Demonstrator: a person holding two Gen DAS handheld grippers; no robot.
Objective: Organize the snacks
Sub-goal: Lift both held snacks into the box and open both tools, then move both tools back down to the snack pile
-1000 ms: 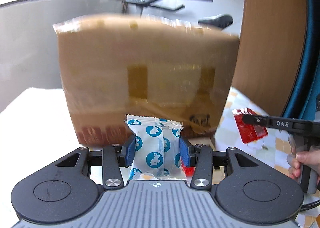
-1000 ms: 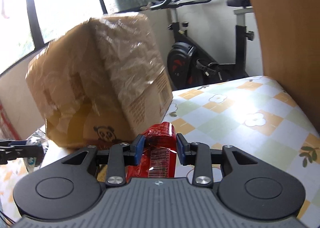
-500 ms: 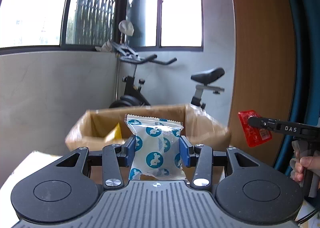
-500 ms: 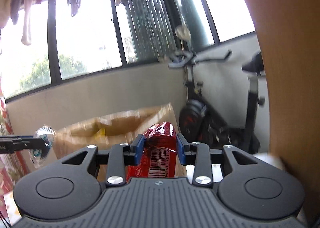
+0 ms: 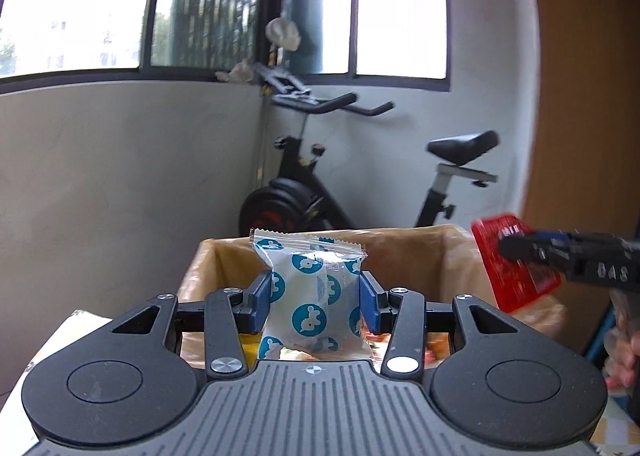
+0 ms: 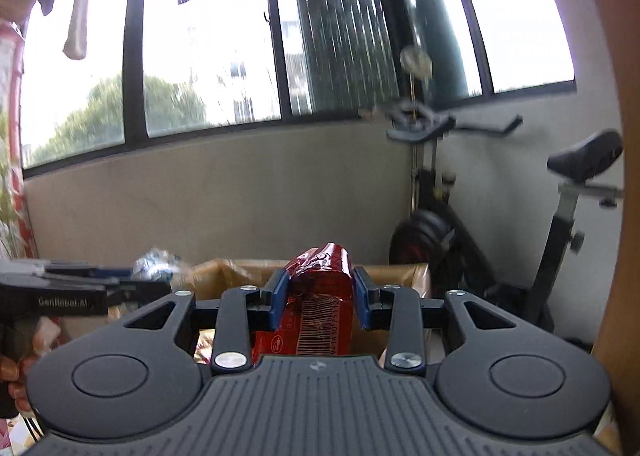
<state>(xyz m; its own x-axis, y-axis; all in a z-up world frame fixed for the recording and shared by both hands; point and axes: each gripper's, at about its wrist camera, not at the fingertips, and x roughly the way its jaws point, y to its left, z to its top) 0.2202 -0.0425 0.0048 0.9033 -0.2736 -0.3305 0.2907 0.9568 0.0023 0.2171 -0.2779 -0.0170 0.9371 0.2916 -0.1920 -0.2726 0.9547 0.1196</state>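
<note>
My left gripper point(image 5: 316, 298) is shut on a white snack packet with blue round prints point(image 5: 316, 296), held upright above the open cardboard box point(image 5: 452, 252). Colourful snacks show inside the box behind the packet. My right gripper point(image 6: 320, 298) is shut on a red snack packet with a barcode point(image 6: 318, 304), also above the open cardboard box point(image 6: 240, 270). In the left wrist view the right gripper point(image 5: 516, 248) comes in from the right with the red packet point(image 5: 516, 268) over the box's right rim. In the right wrist view the left gripper point(image 6: 132, 282) enters from the left with the white packet point(image 6: 158, 266).
An exercise bike point(image 5: 320, 184) stands behind the box against a grey wall under the windows. A brown wooden panel point(image 5: 580, 96) rises at the right. A patterned tablecloth point(image 5: 68, 330) shows at the lower left. A person's fingers point(image 5: 624, 364) hold the right gripper's handle.
Both grippers rose with their packets from in front of the box's side to above its open top. The box's inside has come into sight.
</note>
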